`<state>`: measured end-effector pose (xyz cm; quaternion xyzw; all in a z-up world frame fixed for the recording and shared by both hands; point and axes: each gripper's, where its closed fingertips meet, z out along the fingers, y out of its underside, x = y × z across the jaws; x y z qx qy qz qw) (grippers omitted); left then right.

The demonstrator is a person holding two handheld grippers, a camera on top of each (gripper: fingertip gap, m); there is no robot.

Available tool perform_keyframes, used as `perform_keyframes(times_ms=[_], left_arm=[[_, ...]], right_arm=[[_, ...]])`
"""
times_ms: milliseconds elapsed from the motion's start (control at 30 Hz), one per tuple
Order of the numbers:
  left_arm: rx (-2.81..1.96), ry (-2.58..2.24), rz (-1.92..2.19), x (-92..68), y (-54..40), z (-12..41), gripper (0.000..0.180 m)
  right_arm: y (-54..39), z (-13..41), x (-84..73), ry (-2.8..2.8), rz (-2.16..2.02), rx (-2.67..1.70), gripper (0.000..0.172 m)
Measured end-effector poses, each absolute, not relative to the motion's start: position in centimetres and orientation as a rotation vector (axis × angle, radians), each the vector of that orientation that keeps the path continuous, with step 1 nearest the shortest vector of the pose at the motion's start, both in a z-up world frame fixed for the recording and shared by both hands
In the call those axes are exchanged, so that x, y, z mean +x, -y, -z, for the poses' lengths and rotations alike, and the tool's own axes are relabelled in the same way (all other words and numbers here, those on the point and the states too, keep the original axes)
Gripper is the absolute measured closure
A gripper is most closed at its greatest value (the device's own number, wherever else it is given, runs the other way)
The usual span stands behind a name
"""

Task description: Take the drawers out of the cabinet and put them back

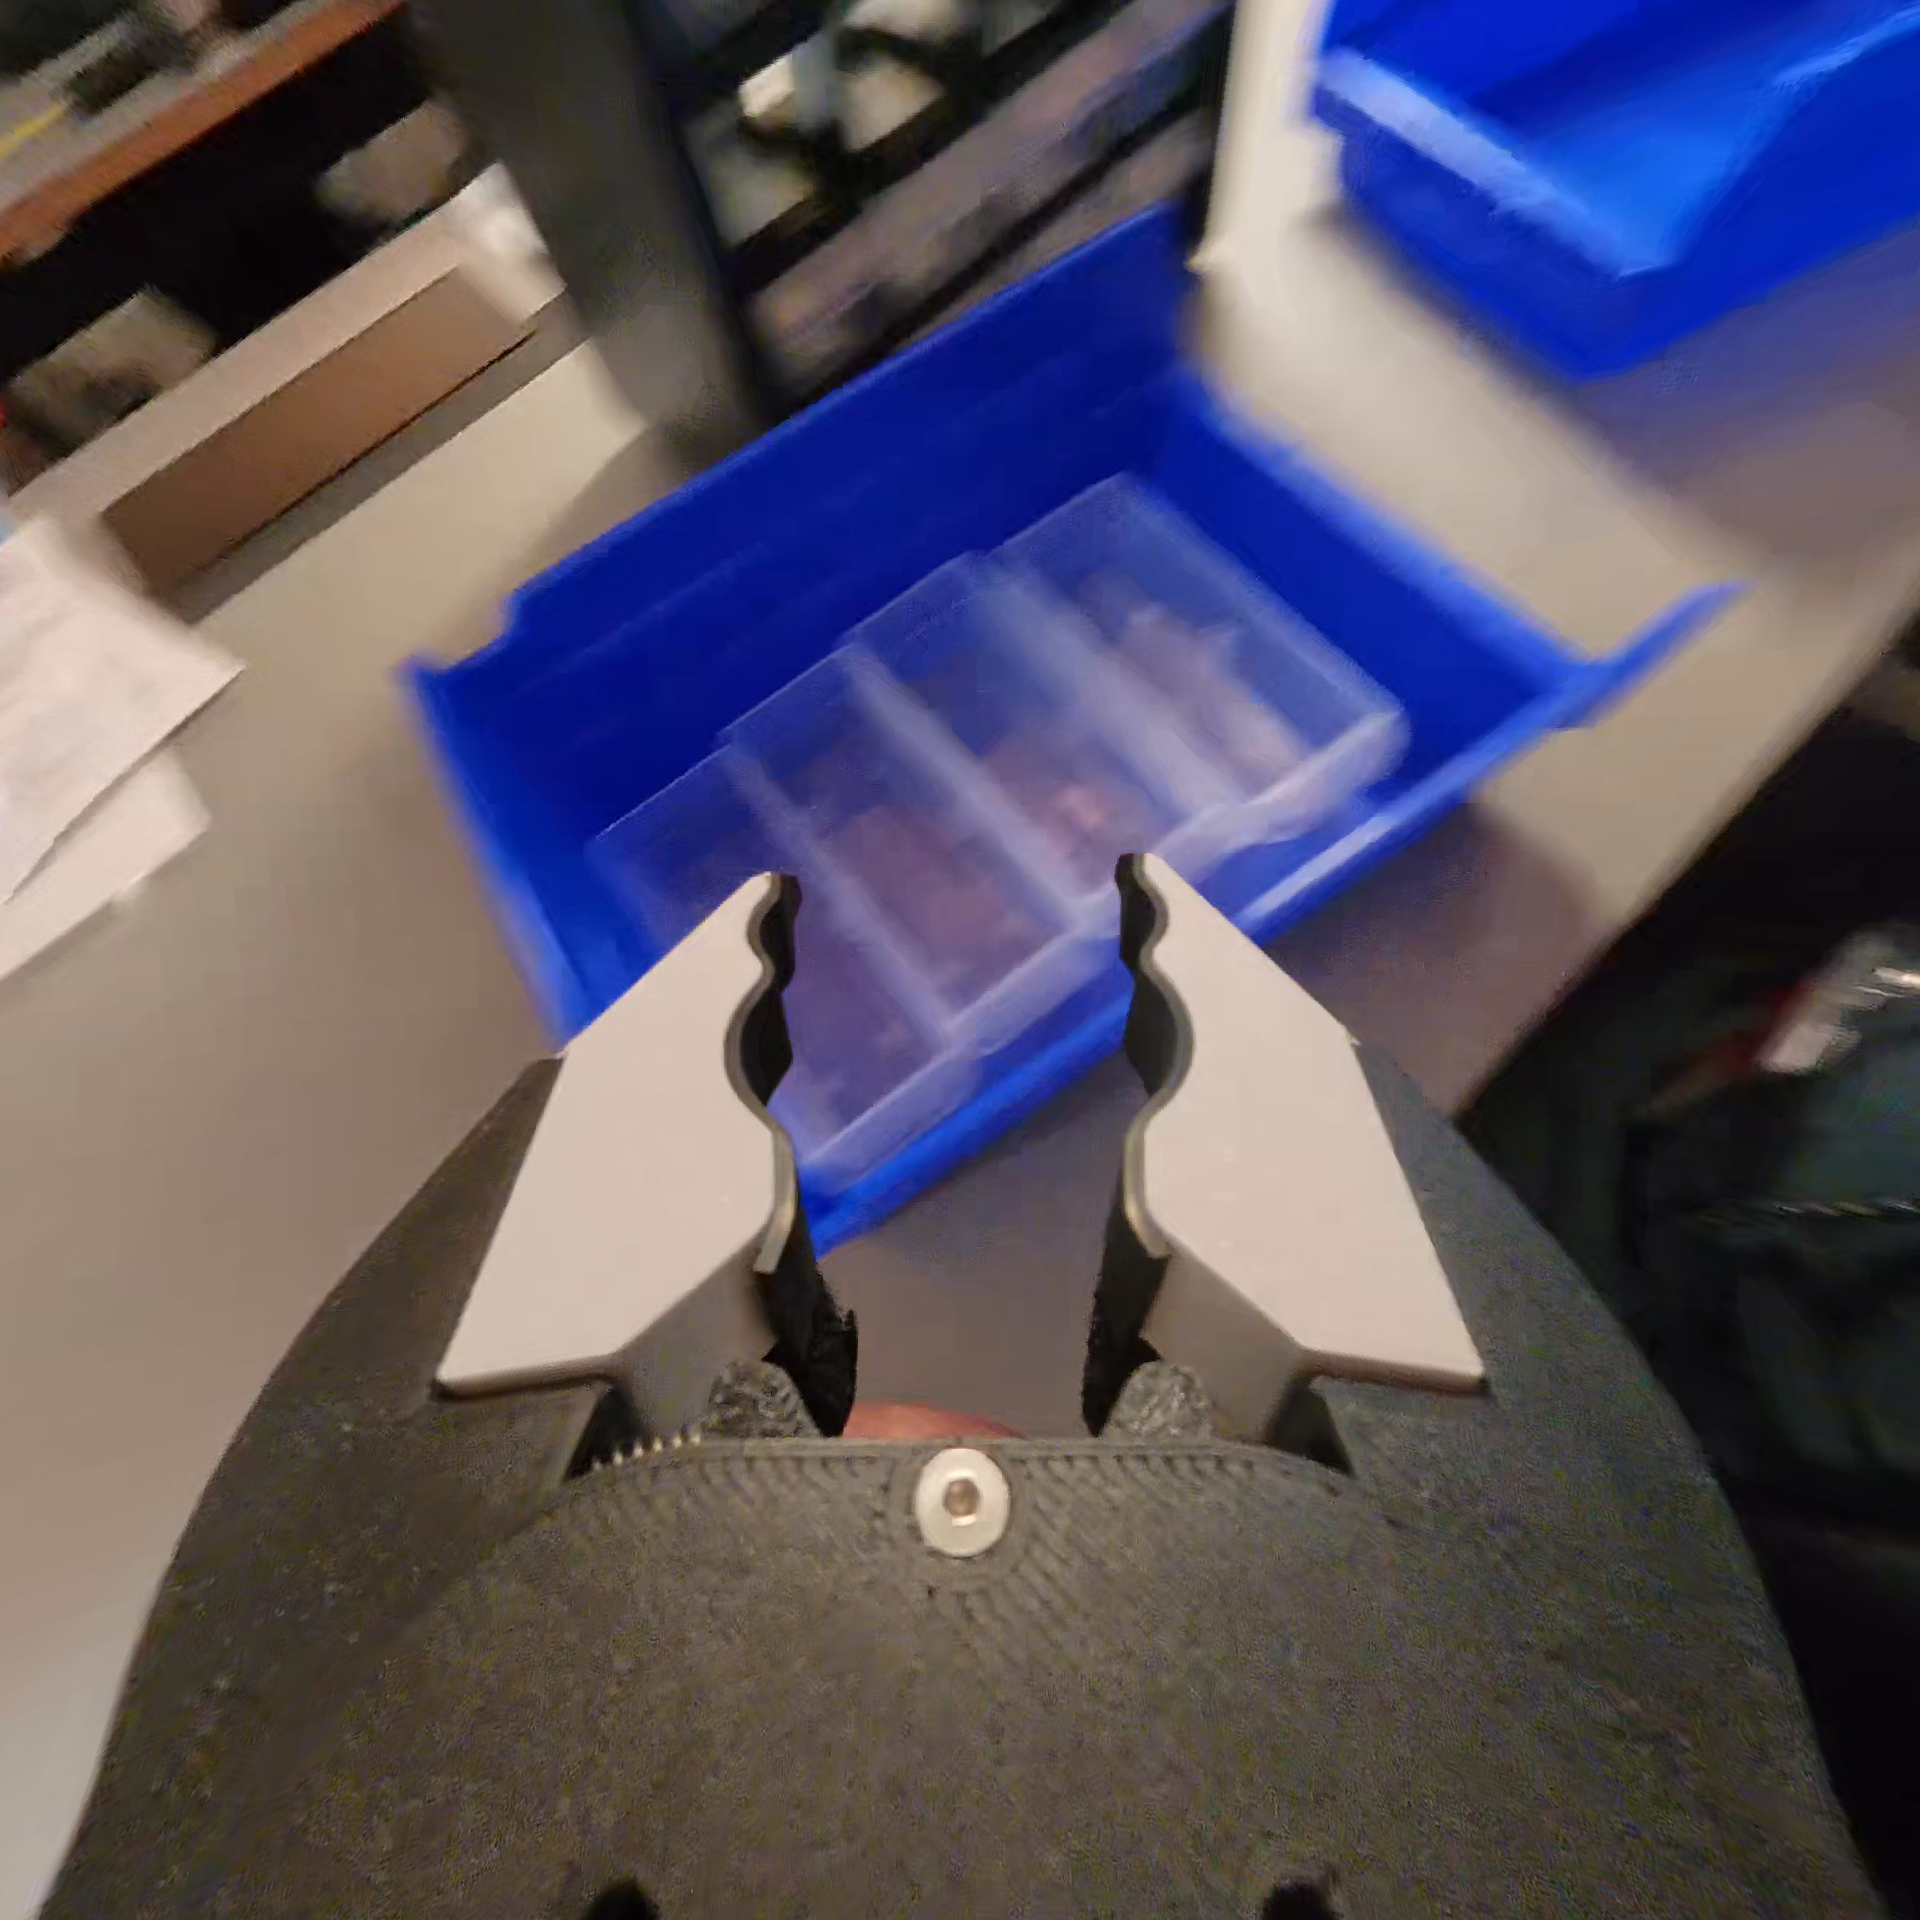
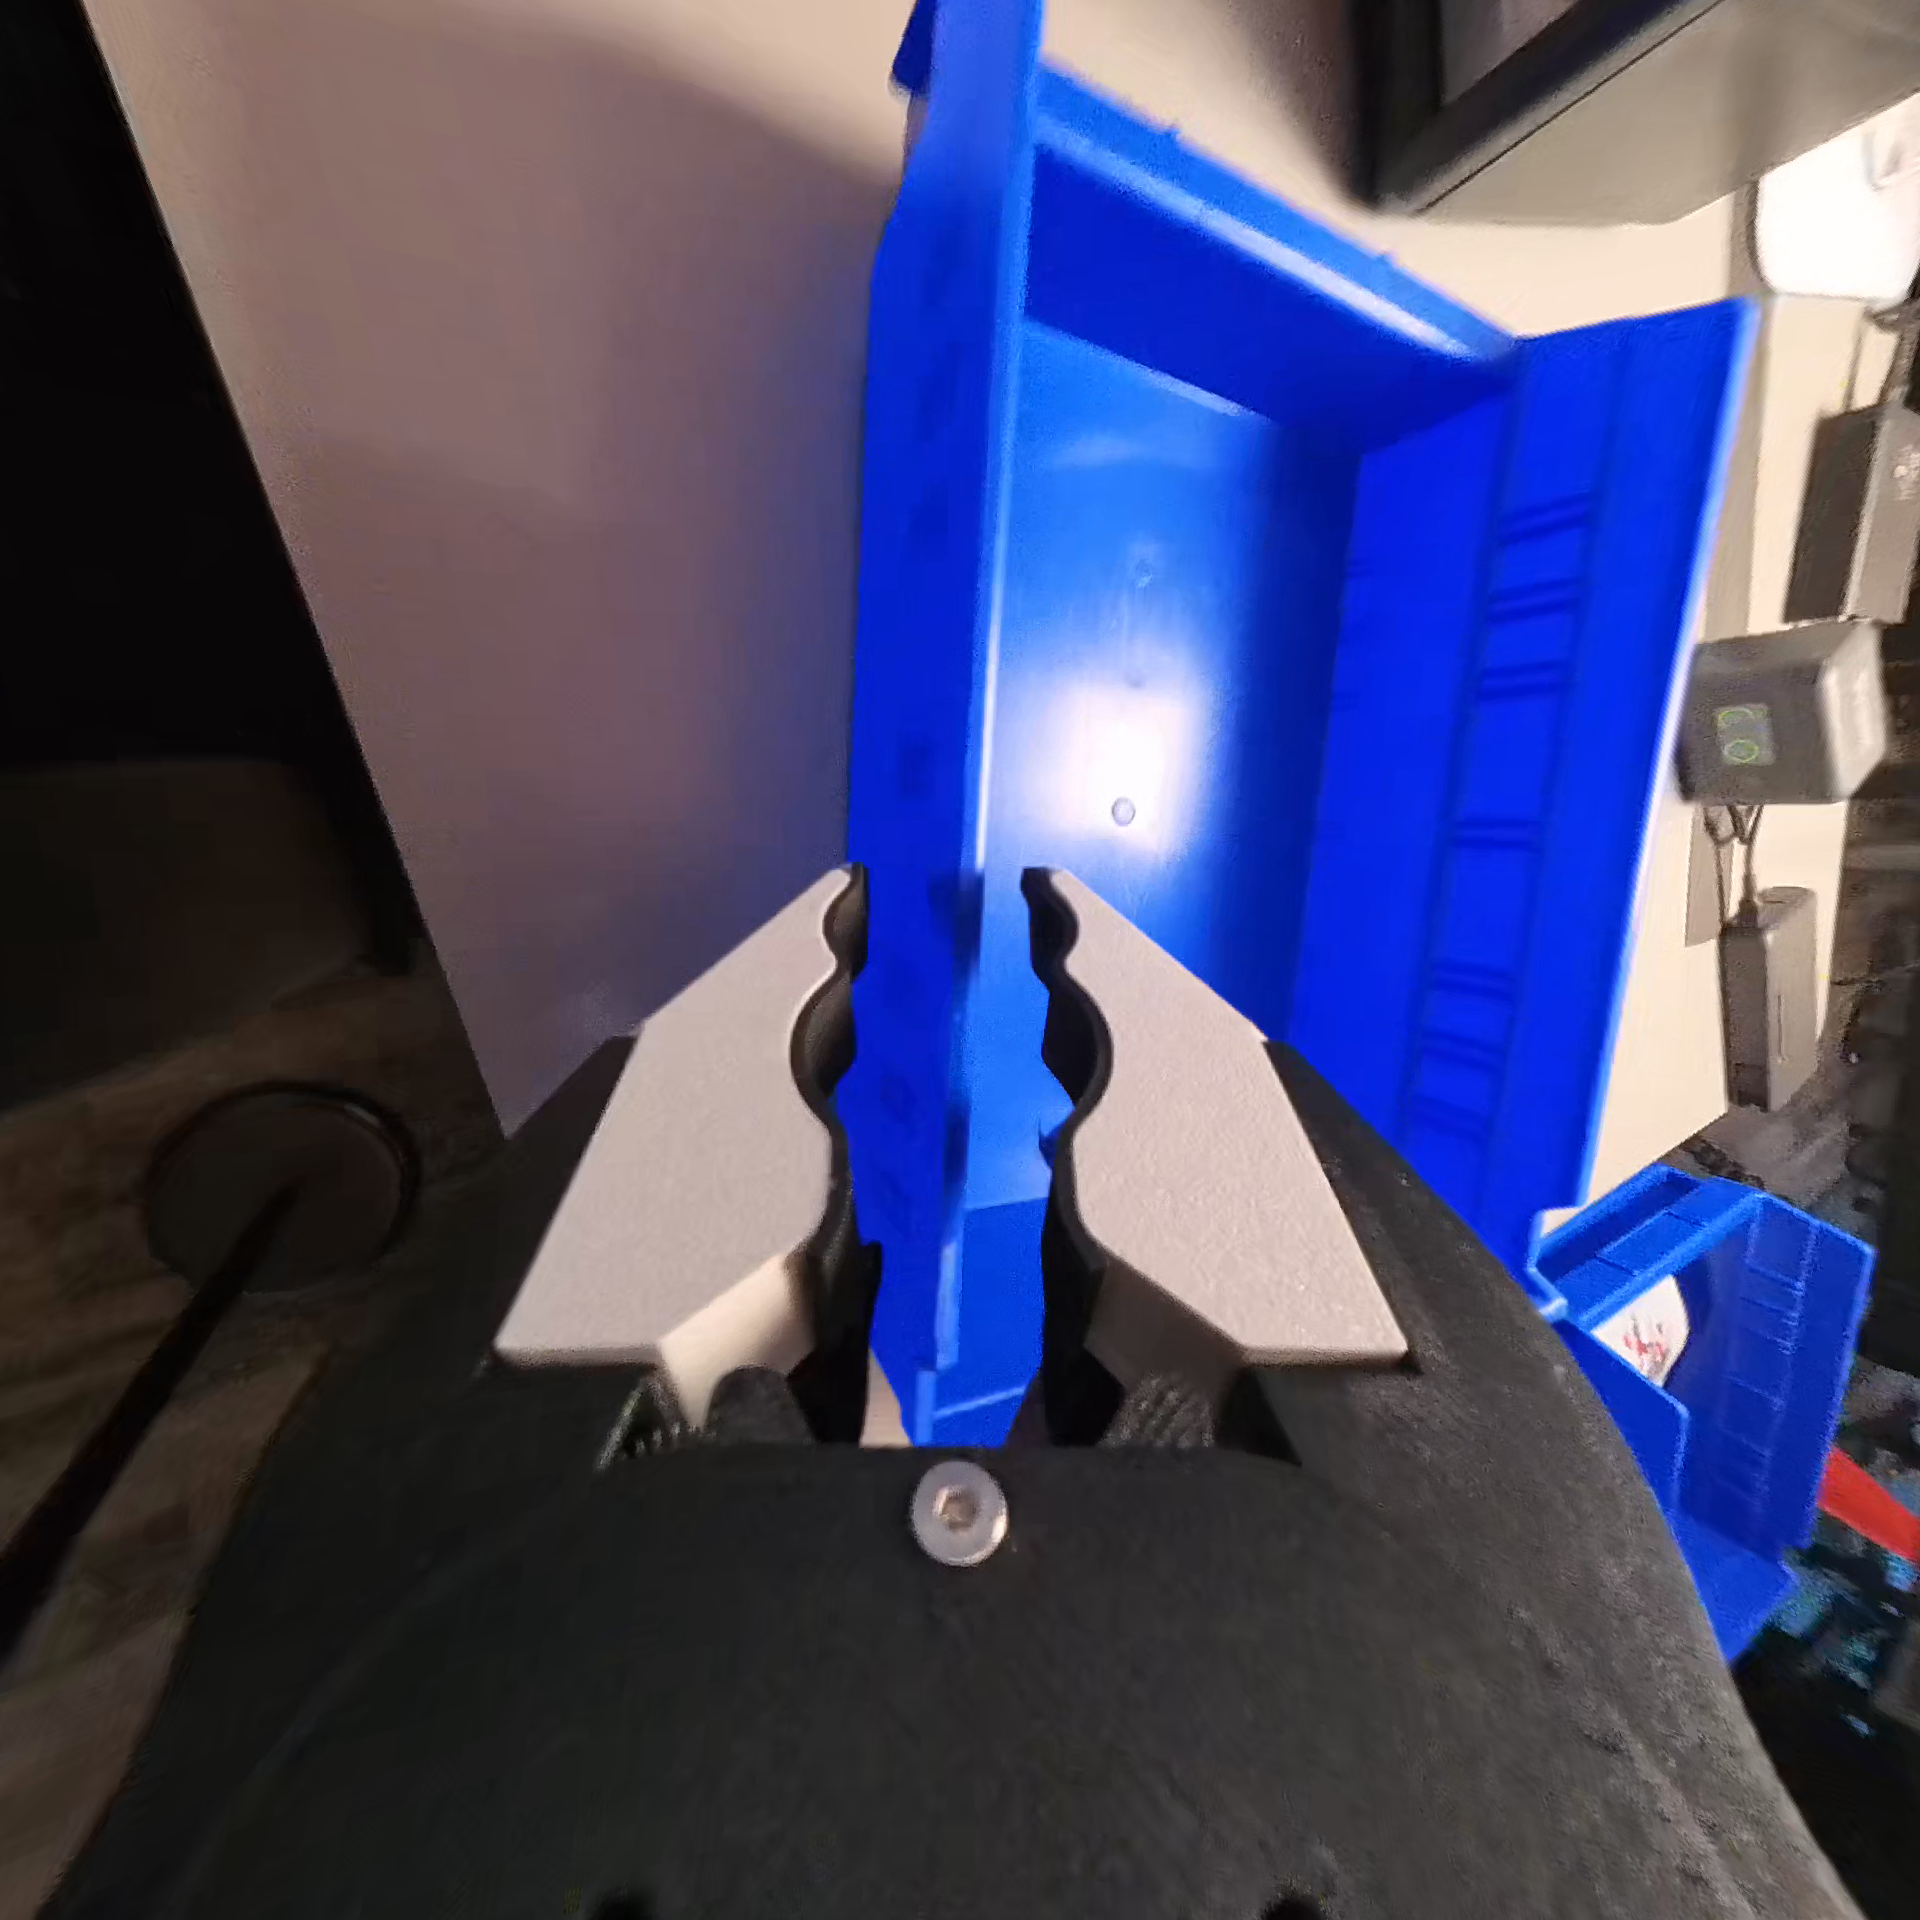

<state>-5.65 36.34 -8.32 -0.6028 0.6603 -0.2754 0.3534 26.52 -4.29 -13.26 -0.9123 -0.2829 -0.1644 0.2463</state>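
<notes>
My right gripper (image 2: 943, 883) clamps the empty blue drawer's (image 2: 1143, 623) side wall, so it hangs tilted; my left gripper's (image 1: 951, 883) fingers stand apart, bare, over the filled blue drawer (image 1: 644, 665) near the table's (image 1: 312, 1039) front edge, free to grasp it.

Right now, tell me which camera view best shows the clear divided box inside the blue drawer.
The left wrist view. It looks down into the blue drawer on the table, where the clear divided box lies, blurred, beyond the open left claw. The right wrist view shows nothing of that box, only an empty drawer.

We count two blue drawers (image 1: 1039, 499) (image 1: 1621, 177), one clear divided box (image 1: 997, 790), one cardboard box (image 1: 312, 395), two grippers (image 1: 951, 883) (image 2: 943, 883).
</notes>
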Motion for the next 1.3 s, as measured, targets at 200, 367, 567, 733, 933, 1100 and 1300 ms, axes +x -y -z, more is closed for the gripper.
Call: perform_keyframes(times_ms=[200,367,567,733,933,1100,1300], left_arm=[[-1.225,-2.076,0.889,-2.4,-23.4,9.7,0.128],[-1.168,-2.169,0.76,-0.8,-22.9,13.0,0.163],[-1.136,-2.257,0.813,-4.1,-25.1,13.1,0.163],[-1.169,-2.159,0.576,-7.0,-30.4,11.9,0.148],[-1.3,-1.606,0.838,-7.7,-29.5,7.1,0.106],[-1.555,-1.123,0.819,-7.4,-30.7,9.3,0.073],[-1.631,-0.902,0.742,-7.9,-30.0,10.4,0.066]], right_arm=[[-0.4,12.4,24.3,0.533,0.52,-2.416,0.123],[-2.7,14.8,25.1,0.407,0.646,-2.429,0.132],[-2.2,14.8,24.9,0.623,0.694,-2.38,0.145],[0.1,14.8,25.4,0.718,0.599,-2.401,0.148],[0.2,11.0,24.6,0.174,0.542,-2.176,0.139],[2.8,10.4,26.0,-0.293,0.708,-1.993,0.136],[9.4,11.5,26.9,-0.611,0.713,-1.949,0.137]])
